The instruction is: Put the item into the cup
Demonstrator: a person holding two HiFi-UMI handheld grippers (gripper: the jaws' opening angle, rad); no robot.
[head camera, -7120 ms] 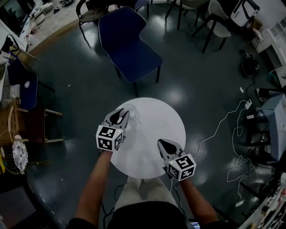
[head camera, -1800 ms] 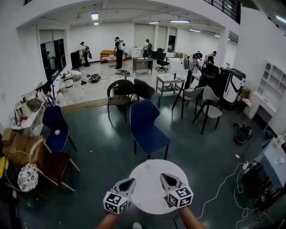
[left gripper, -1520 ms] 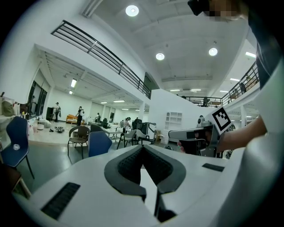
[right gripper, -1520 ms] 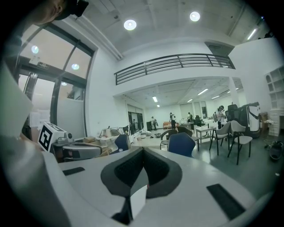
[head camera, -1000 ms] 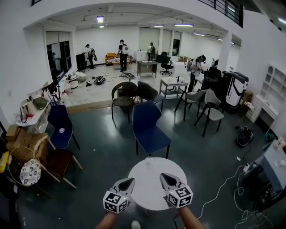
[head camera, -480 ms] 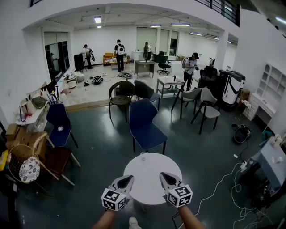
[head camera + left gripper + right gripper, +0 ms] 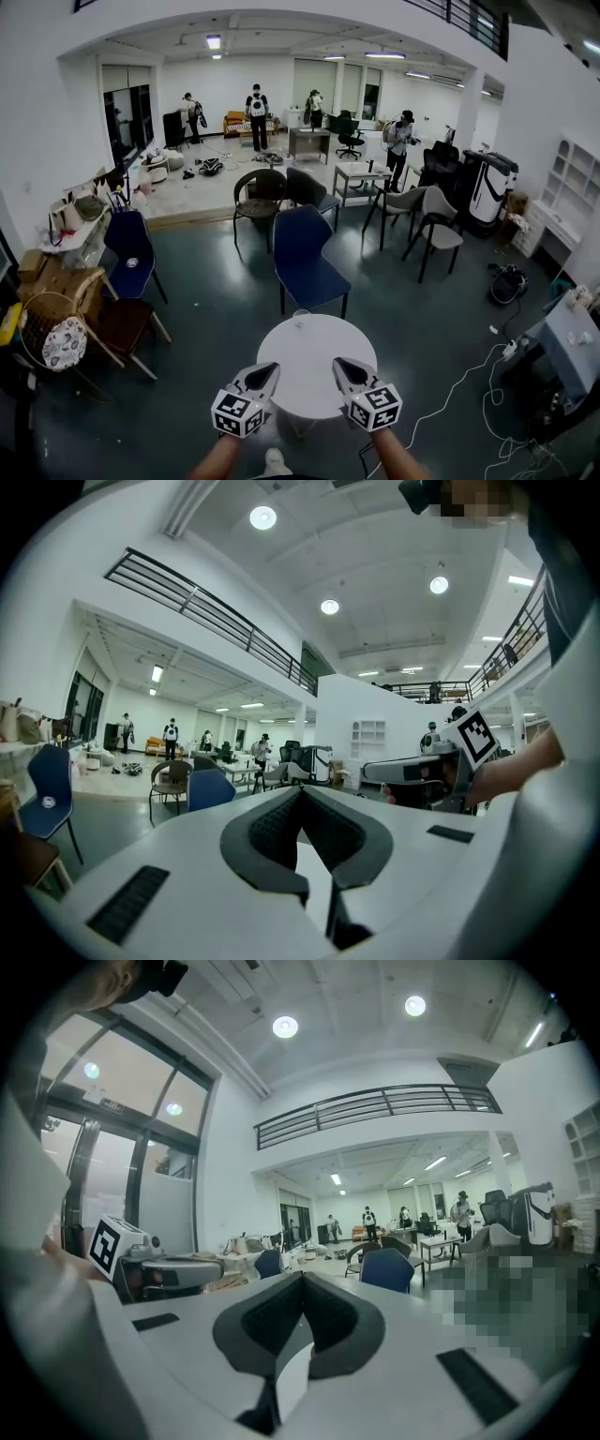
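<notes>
Our left gripper [image 7: 269,370] and right gripper [image 7: 341,365] hover at the near edge of one round table [image 7: 309,349], both with jaws together and empty. One cup [image 7: 301,317] stands at its far edge, contents unreadable. One blue chair [image 7: 302,253] stands just beyond.

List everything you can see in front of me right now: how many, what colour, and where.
table: one, white, round, just ahead of the grippers
cup: one, clear, at the table's far edge
blue chair: one, behind the table
second blue chair: one, near the left wall
dark chair: one, round-backed, beyond the blue chair
grey chairs: two, right of centre
people: several, at the far end of the hall
left gripper: one, white with black pads, shut and empty, over the table's near edge
right gripper: one, same colours, shut and empty, beside the left gripper
</notes>
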